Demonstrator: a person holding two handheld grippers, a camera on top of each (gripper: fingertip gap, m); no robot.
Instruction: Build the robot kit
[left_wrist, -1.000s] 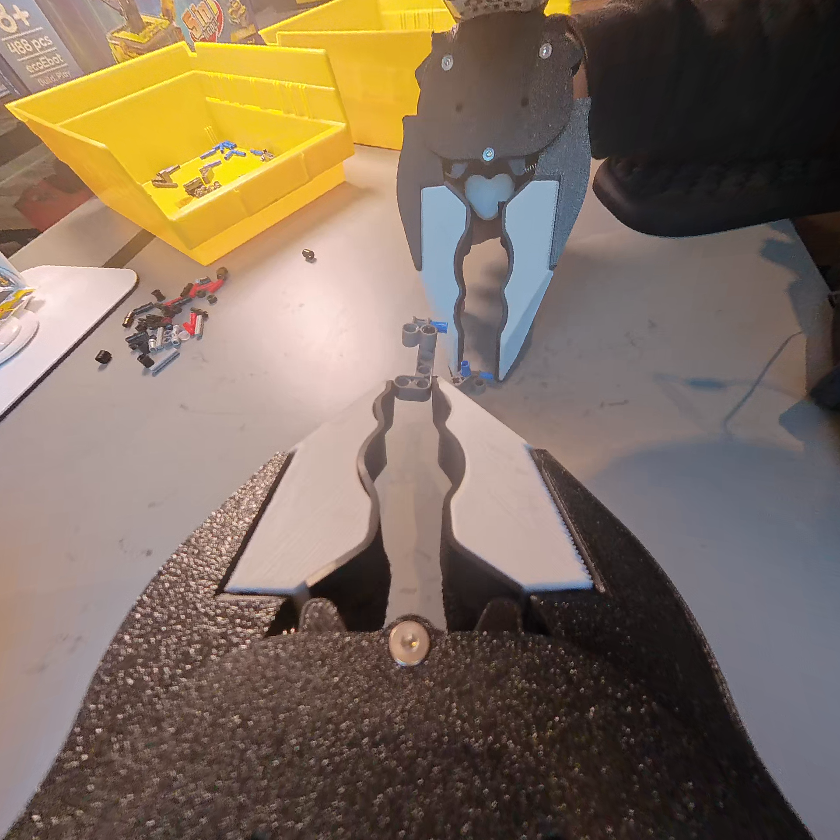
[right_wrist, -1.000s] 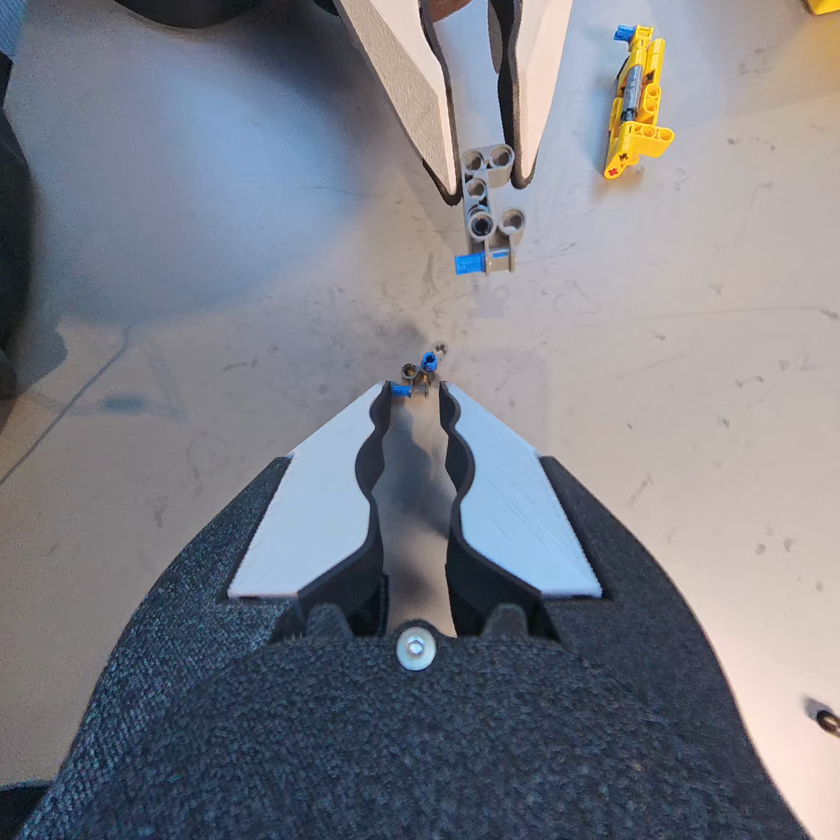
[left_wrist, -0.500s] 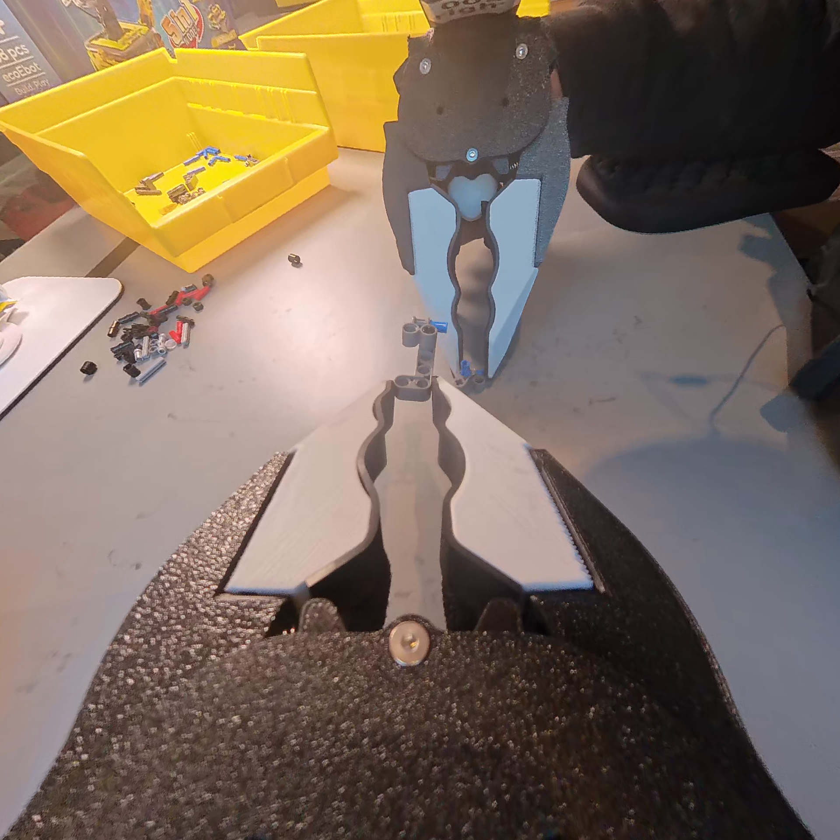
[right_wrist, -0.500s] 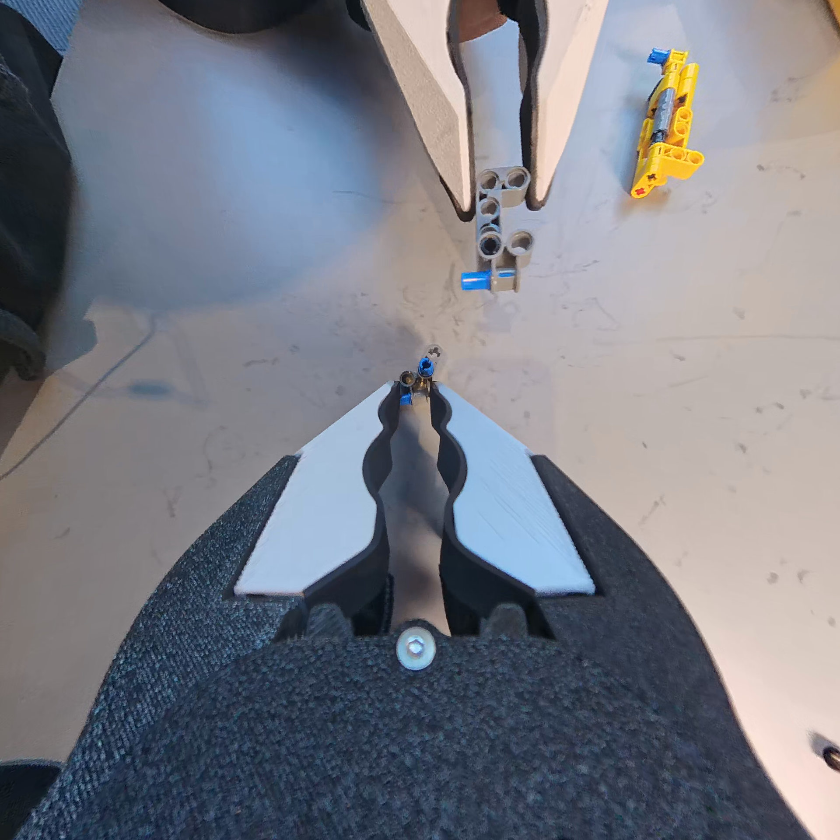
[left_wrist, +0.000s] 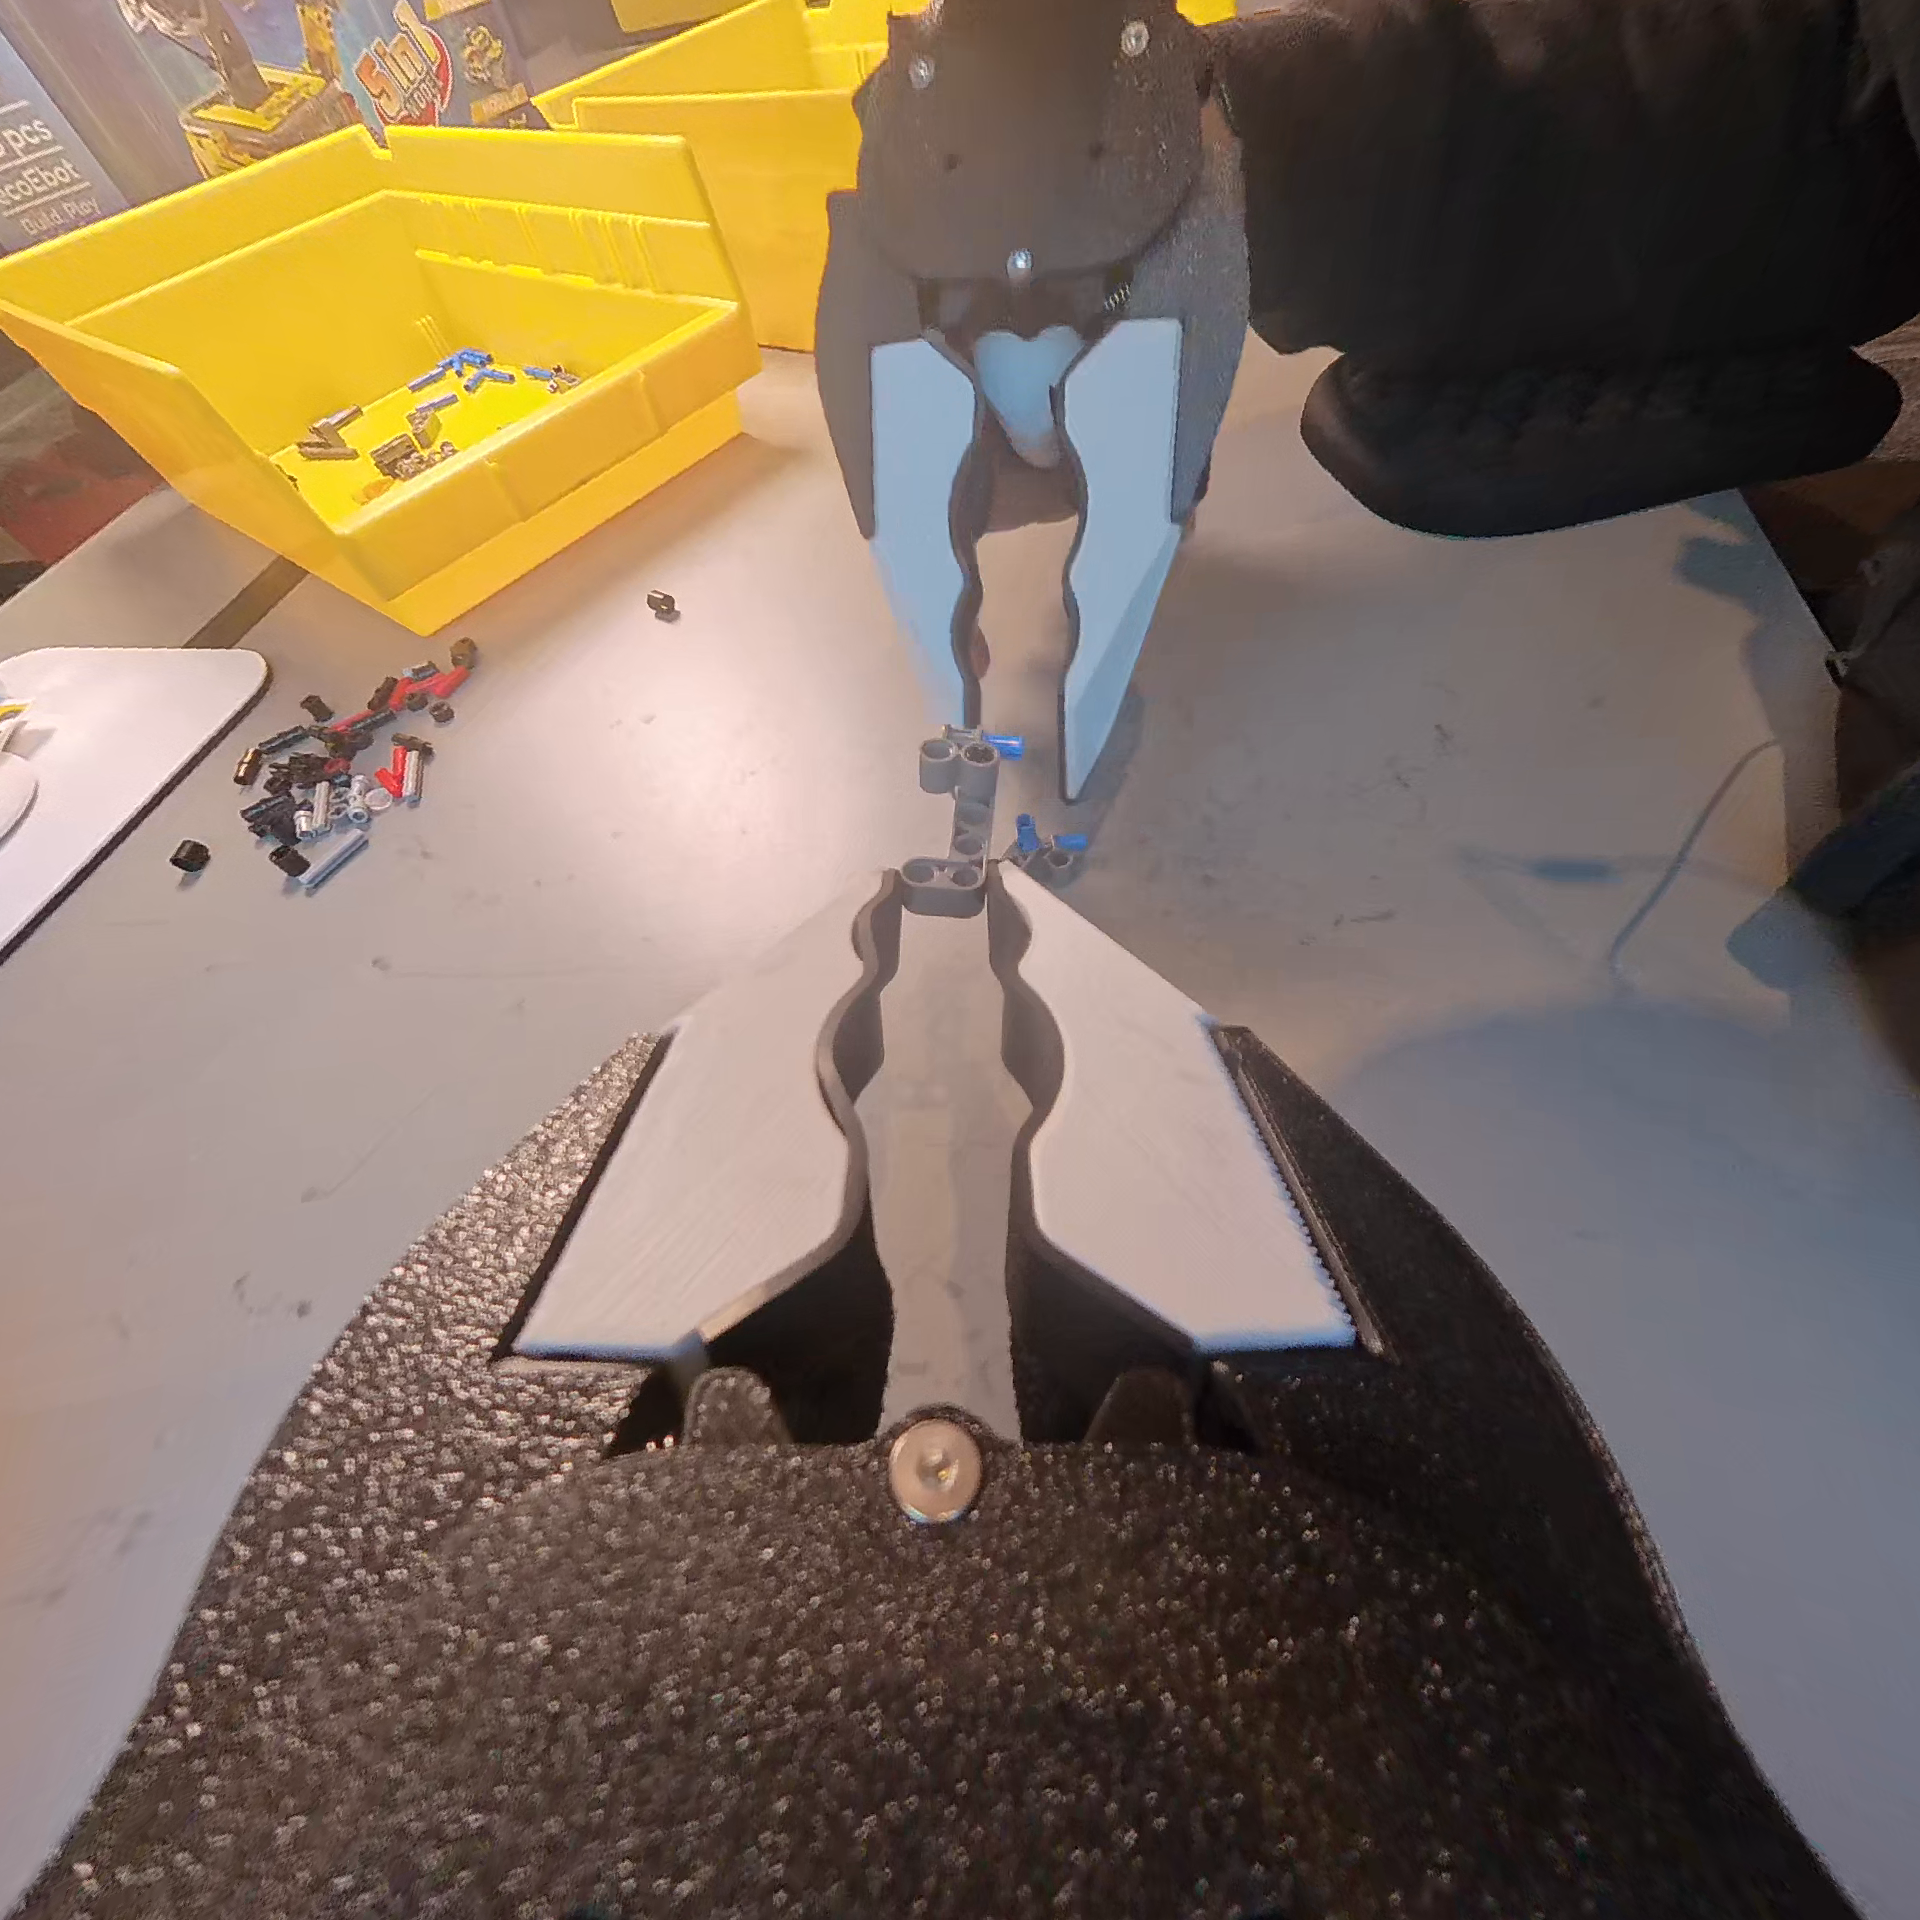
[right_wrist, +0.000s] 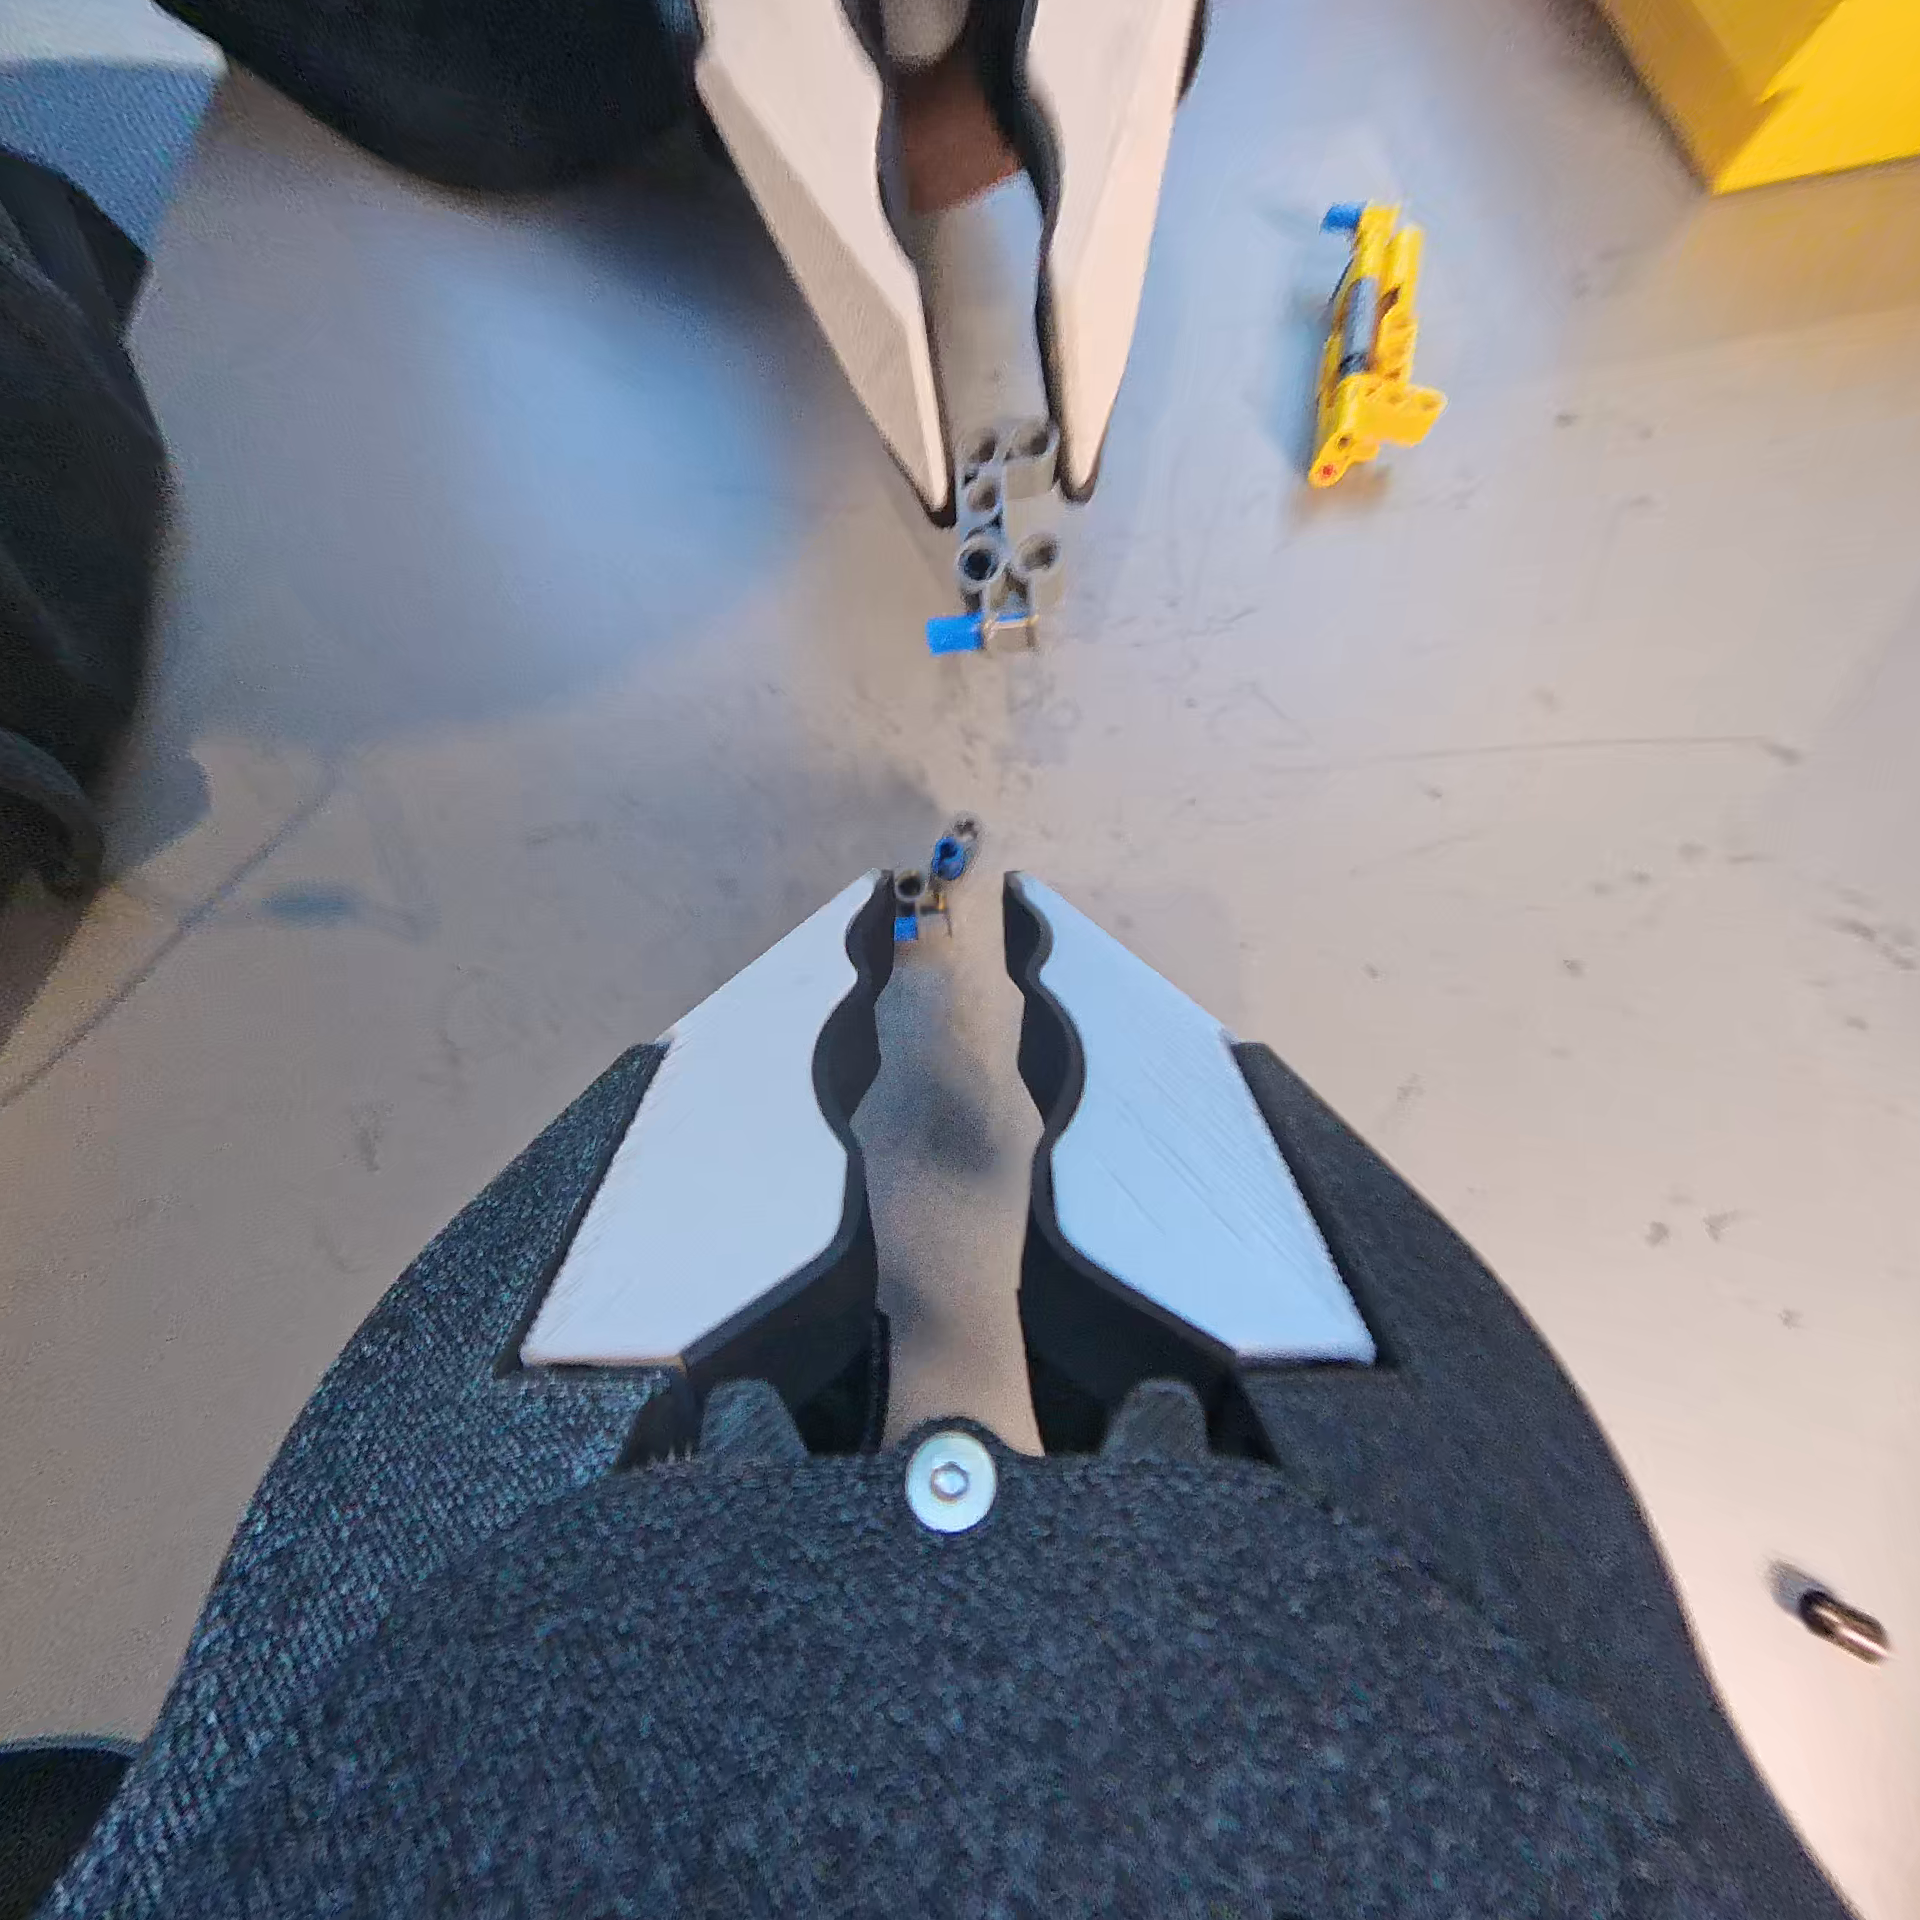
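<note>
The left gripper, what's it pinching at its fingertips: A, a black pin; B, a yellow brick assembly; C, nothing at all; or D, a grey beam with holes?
D: the left gripper is shut on the grey beam at its near end, while the yellow assembly lies apart on the table.

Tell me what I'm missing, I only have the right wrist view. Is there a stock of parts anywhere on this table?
Observer: Yes. The left wrist view shows a yellow bin with small blue and dark pieces on its floor.
Operator: Anything loose outside it?
Observer: A loose pile of black, red and grey pieces lies on the table in front of that bin, off to the side of the left gripper, which is shut on the grey connector.
Operator: What's beyond the pile?
Observer: A pale flat mat lies at the table's edge.
</note>
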